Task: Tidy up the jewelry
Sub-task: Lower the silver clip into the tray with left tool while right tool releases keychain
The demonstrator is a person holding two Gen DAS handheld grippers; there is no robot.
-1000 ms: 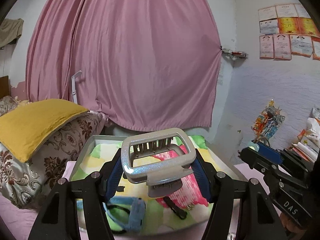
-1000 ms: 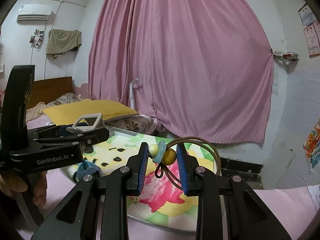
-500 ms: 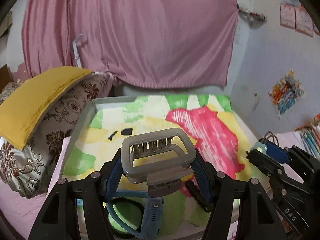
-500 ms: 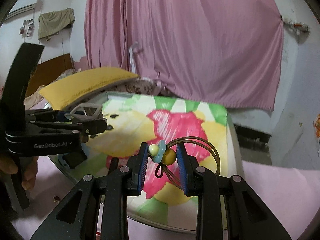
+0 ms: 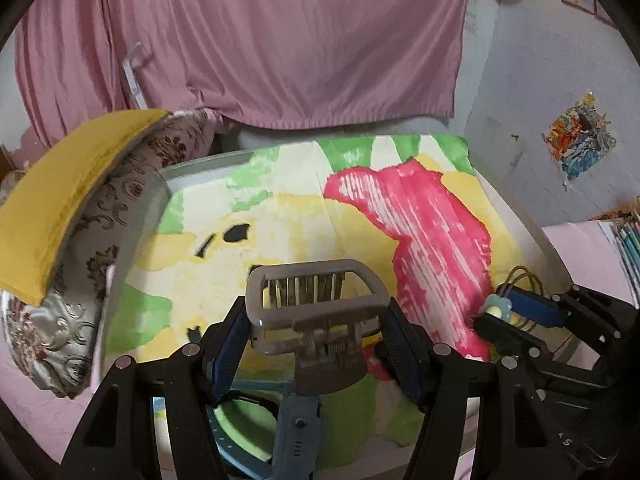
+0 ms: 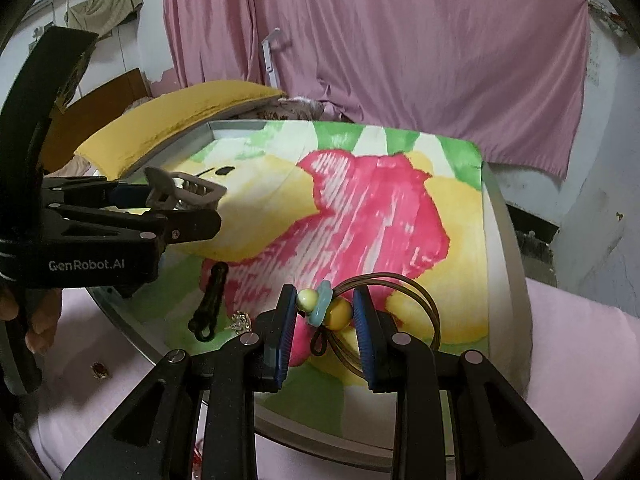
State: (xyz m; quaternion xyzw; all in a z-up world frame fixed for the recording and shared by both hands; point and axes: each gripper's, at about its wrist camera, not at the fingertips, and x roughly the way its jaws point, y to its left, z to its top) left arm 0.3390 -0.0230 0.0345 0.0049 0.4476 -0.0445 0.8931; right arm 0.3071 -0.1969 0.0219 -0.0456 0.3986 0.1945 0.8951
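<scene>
My left gripper (image 5: 316, 332) is shut on a grey glittery claw hair clip (image 5: 316, 304) and holds it above the near edge of the tray (image 5: 160, 176), which is lined with a colourful cloth. It also shows in the right wrist view (image 6: 184, 192). My right gripper (image 6: 324, 316) is shut on a brown hair tie with yellow and blue beads (image 6: 326, 308), over the tray's near right part. That hair tie shows in the left wrist view (image 5: 496, 310) too. A blue watch (image 5: 292, 432) lies on the tray below the left gripper.
A black clip (image 6: 210, 300) and a small sparkly piece (image 6: 240, 322) lie on the cloth near the tray's front edge. A small brooch (image 6: 99, 368) lies on the pink bedsheet. Pillows (image 5: 60, 200) lie left of the tray. A pink curtain (image 5: 280, 40) hangs behind.
Both grippers have tilted down and moved forward over the tray, each still holding its item. The tray's cloth now fills more of both views.
</scene>
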